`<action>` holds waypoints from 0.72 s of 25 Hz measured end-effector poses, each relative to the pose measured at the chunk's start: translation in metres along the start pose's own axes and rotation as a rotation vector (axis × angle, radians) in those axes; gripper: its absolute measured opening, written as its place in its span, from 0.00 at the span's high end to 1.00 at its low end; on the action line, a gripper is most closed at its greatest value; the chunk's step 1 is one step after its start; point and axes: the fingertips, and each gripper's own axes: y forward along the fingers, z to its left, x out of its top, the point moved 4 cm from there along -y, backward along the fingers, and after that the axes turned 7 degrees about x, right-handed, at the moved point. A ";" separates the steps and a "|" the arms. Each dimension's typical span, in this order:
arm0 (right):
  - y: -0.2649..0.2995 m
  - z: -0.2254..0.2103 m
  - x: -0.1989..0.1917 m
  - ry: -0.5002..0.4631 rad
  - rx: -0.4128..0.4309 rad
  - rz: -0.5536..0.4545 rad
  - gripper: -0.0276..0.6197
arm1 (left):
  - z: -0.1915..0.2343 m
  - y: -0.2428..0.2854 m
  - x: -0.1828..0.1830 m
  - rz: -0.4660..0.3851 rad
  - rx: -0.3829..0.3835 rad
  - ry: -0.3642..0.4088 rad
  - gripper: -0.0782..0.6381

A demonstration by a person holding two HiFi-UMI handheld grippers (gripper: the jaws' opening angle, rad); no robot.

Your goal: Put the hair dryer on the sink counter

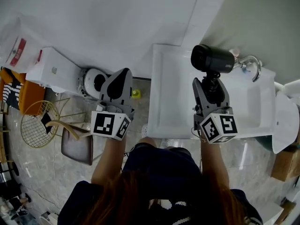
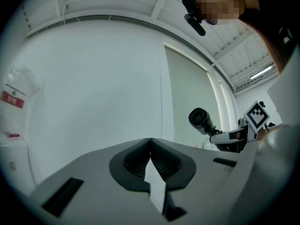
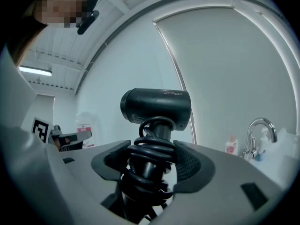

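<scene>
A black hair dryer stands upright in my right gripper, which is shut on its handle where the cord is wound round it. In the right gripper view the dryer's barrel sits above the jaws and the coiled cord fills the gap between them. It hangs over the white sink counter, above the basin. My left gripper is shut and empty, held left of the sink over the floor. The left gripper view shows its jaws closed together and the hair dryer off to the right.
A chrome faucet stands at the sink's far right, with a small bottle near it. Left of the sink are a white toilet, a white cabinet, a gold wire basket and a chair. A wall runs behind.
</scene>
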 end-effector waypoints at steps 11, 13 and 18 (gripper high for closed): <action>0.082 -0.008 -0.157 0.146 -0.080 0.384 0.50 | 0.050 0.049 -0.050 0.113 -0.082 -0.036 0.87; 0.090 -0.009 -0.187 0.143 -0.081 0.470 0.50 | 0.059 0.052 -0.059 0.131 -0.082 -0.043 0.87; 0.098 -0.008 -0.242 0.169 -0.087 0.622 0.50 | 0.074 0.057 -0.075 0.157 -0.080 -0.053 0.87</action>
